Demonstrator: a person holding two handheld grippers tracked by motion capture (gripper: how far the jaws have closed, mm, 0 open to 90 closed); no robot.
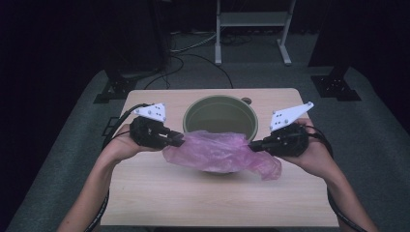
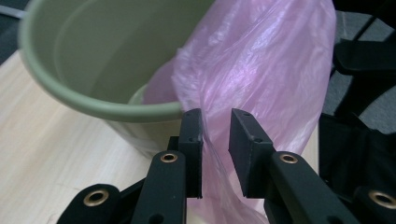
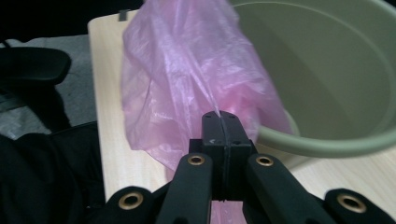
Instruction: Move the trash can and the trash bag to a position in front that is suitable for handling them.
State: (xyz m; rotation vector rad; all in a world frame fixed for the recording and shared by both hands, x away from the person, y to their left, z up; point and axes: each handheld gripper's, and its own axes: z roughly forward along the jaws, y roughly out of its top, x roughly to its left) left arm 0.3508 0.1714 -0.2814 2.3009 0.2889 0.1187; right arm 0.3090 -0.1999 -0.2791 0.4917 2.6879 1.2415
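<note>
A pale green bucket [image 1: 220, 99] stands upright mid-table. A thin pink plastic bag [image 1: 217, 152] drapes over its near rim, stretched between both grippers. My left gripper [image 1: 181, 141] is at the bag's left end. In the left gripper view its jaws [image 2: 215, 119] stand apart, with a fold of the bag [image 2: 261, 60] hanging in the gap beside the bucket's rim [image 2: 93, 105]. My right gripper [image 1: 251, 145] is at the bag's right end. In the right gripper view it [image 3: 220, 119] is shut on the pink film [image 3: 177, 79], close to the bucket [image 3: 327, 70].
The light wooden table [image 1: 193, 198] has bare surface in front of the bucket. A small dark object [image 1: 247, 101] lies by the far edge. Beyond the table are a metal frame [image 1: 251, 19], black stands [image 1: 113, 87] and floor cables.
</note>
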